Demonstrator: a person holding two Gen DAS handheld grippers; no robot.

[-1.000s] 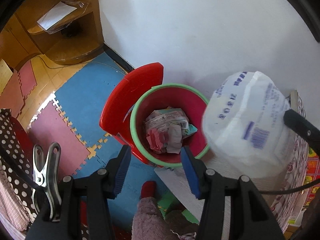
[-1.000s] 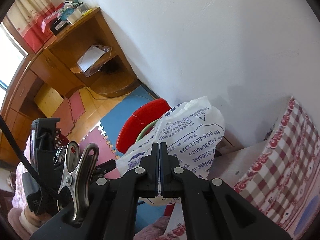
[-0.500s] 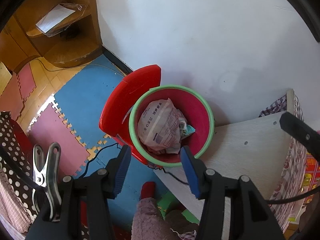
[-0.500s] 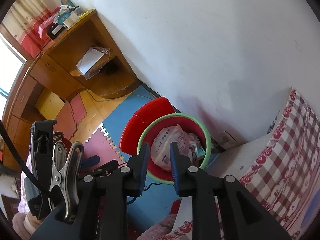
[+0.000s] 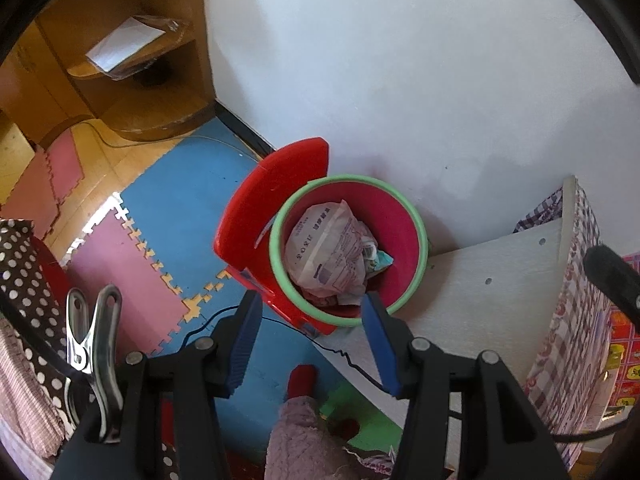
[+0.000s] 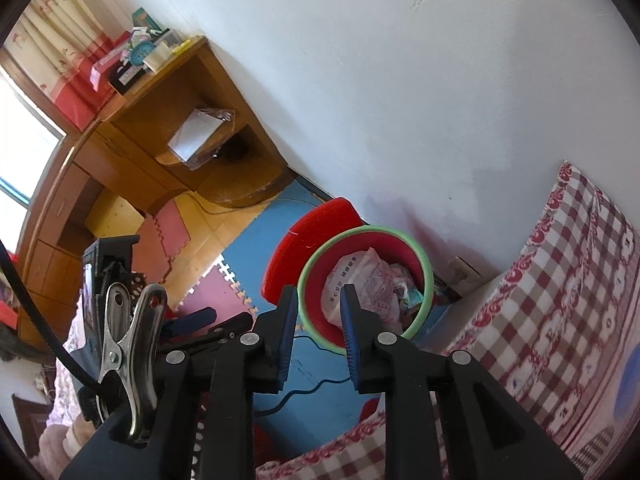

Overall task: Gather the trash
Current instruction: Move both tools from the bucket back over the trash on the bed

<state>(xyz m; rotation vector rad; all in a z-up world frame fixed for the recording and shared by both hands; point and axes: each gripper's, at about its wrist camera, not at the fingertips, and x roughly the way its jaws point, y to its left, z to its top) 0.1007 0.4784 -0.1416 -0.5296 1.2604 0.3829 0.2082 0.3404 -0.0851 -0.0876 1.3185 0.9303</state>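
Bedroom corner seen from above, white wall (image 5: 420,60) behind, blue and pink foam floor mats (image 5: 172,216) below. Red bin (image 5: 400,236) with a pale green rim stands on the floor against that wall, its red swing lid (image 5: 276,200) tipped up at its left side, a white wooden board (image 5: 480,304) just beside it on the right. Inside the bin, on top of other crumpled wrappers, lies a white plastic bag (image 5: 328,248) printed with purple text and a barcode, creased and slumped. Left gripper (image 5: 310,344) hovers above the bin's near rim, blue-padded fingers spread wide, holding nothing. Right gripper (image 6: 318,326) likewise empty, fingers parted moderately. One second earlier that gripper was clamped shut on the bag in the air; half a second ago its gap was narrower.
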